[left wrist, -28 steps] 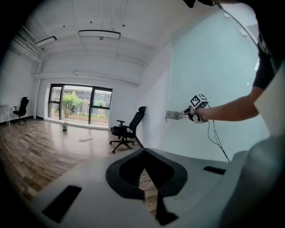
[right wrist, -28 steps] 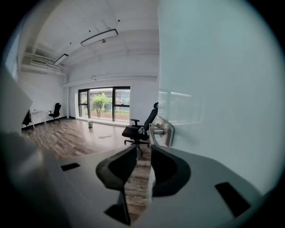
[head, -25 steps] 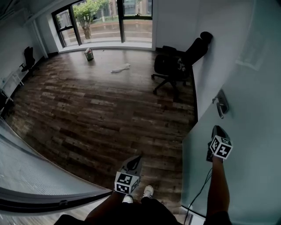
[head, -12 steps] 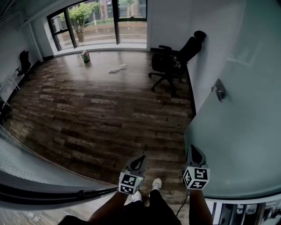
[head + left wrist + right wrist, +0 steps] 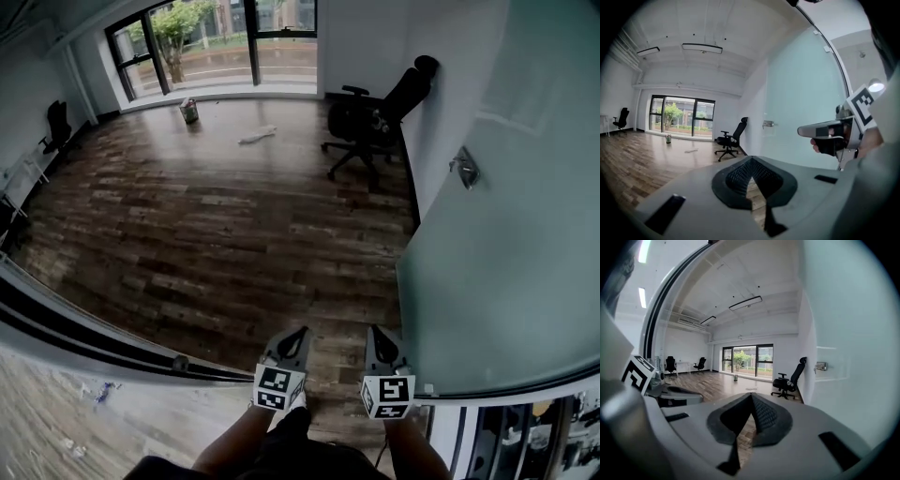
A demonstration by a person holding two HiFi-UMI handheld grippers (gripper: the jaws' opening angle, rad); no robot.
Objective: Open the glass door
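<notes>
The frosted glass door (image 5: 497, 281) stands swung open along the right side, its metal handle (image 5: 464, 169) high on the pane. My right gripper (image 5: 373, 330) is shut and empty, just left of the door's near edge and clear of the handle. Beside it my left gripper (image 5: 300, 331) is also shut, holding nothing. In the left gripper view the jaw tips (image 5: 751, 158) meet, and the door (image 5: 801, 117) with its handle (image 5: 768, 124) lies ahead on the right. The right gripper view shows closed tips (image 5: 751, 394) and the handle (image 5: 820, 366) far off.
A black office chair (image 5: 375, 117) stands against the right wall beyond the door. Large windows (image 5: 225, 42) close the far end, with a small can (image 5: 189, 111) and a white scrap (image 5: 258, 136) on the wood floor. A curved dark floor track (image 5: 94, 337) runs at lower left.
My right gripper left the door near its handle, swung left and down beside the left gripper, and its jaws closed. The open door now fills more of the right side.
</notes>
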